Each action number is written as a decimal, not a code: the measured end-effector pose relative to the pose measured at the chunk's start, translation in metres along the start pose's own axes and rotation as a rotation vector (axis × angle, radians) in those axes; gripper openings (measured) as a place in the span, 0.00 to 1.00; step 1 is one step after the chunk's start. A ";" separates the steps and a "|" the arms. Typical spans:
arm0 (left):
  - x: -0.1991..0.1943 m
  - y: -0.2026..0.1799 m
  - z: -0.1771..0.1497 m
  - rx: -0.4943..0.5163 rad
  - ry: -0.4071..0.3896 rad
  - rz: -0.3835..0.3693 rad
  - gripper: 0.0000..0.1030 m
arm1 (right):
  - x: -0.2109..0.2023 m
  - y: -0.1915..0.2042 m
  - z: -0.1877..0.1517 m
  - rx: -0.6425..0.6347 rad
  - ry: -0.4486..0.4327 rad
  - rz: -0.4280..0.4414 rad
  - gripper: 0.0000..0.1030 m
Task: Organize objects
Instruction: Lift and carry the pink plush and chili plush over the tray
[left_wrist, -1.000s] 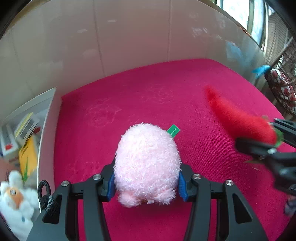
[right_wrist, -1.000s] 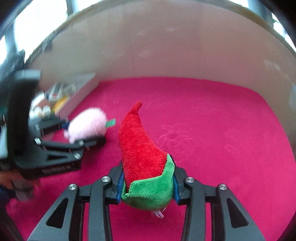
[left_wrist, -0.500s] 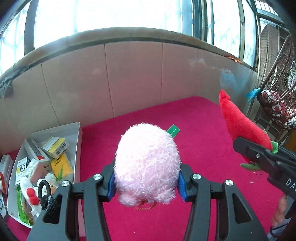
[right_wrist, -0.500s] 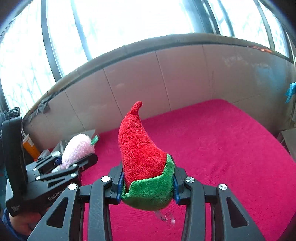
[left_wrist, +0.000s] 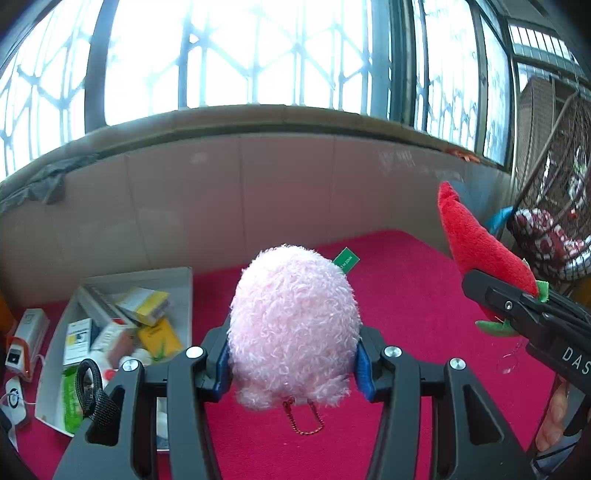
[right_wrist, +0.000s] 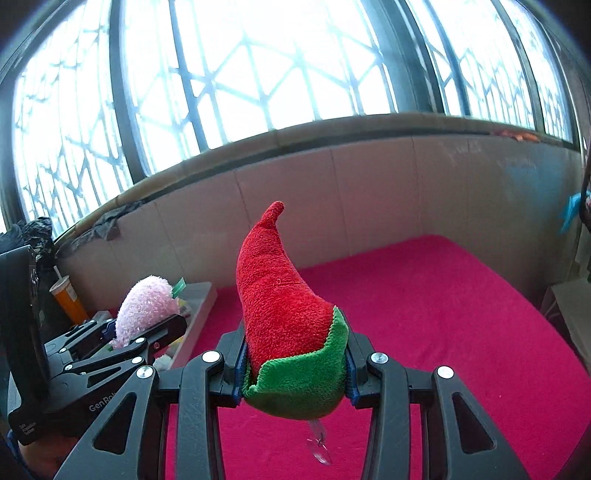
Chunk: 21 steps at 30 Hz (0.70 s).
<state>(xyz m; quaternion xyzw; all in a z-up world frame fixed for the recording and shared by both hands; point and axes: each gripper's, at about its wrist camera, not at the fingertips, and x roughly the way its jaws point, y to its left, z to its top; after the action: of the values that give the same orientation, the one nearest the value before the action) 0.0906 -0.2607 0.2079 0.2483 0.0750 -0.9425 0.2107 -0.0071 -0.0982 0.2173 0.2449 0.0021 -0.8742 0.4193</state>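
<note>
Fluffy pink plush toy (left_wrist: 293, 325) underside hidden between black gripper arms, white open box (left_wrist: 184, 280) contents too small to read, near corner covered

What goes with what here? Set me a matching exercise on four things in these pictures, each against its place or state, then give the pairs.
Things:
1. pink plush toy
2. red chili plush
3. white tray
4. orange bottle

Places or states:
A. lying on the red cloth, full of small boxes
B. clamped in the left gripper
C. standing near the wall at the far left
D. clamped in the right gripper

Pairs: 1-B, 2-D, 3-A, 4-C
</note>
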 end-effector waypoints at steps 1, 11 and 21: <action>-0.005 0.004 0.000 -0.007 -0.009 0.004 0.49 | -0.002 0.004 0.003 -0.005 -0.004 0.002 0.41; -0.050 0.082 -0.003 -0.120 -0.076 0.091 0.49 | -0.006 0.084 0.009 -0.124 0.000 0.085 0.41; -0.078 0.154 -0.028 -0.257 -0.095 0.158 0.49 | 0.007 0.162 -0.008 -0.262 0.044 0.137 0.41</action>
<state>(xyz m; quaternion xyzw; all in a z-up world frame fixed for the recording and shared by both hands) 0.2314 -0.3644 0.2176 0.1795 0.1650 -0.9164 0.3175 0.1116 -0.2067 0.2396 0.2068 0.1086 -0.8302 0.5062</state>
